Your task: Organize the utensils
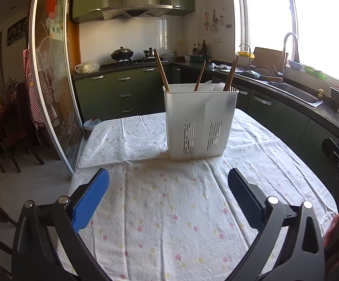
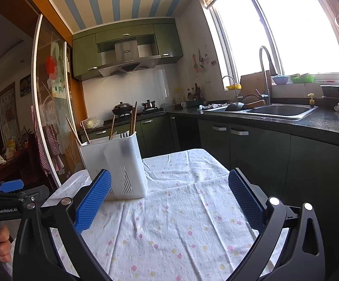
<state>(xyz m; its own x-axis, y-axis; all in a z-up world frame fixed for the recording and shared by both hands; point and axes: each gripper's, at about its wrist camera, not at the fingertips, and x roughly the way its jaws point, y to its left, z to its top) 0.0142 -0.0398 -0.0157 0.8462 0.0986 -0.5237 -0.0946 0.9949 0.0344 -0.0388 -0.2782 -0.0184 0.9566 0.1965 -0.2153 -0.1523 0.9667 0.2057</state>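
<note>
A white plastic utensil holder [image 1: 199,121] stands upright on the table's floral cloth [image 1: 164,206]. Several wooden chopsticks [image 1: 162,71] and white spoons [image 1: 212,86] stick out of its top. My left gripper [image 1: 168,187] is open and empty, a short way in front of the holder. In the right wrist view the holder [image 2: 119,166] stands at the left, just behind the left fingertip [image 2: 94,199]. My right gripper [image 2: 169,187] is open and empty above the cloth [image 2: 181,222]. The left gripper's body [image 2: 7,201] shows at the left edge.
Green kitchen cabinets and a dark counter with a steel sink [image 2: 279,111] and tall tap [image 2: 266,75] run along the right. A stove with a wok [image 1: 122,55] is at the back. A glass sliding door [image 1: 50,82] stands left of the table.
</note>
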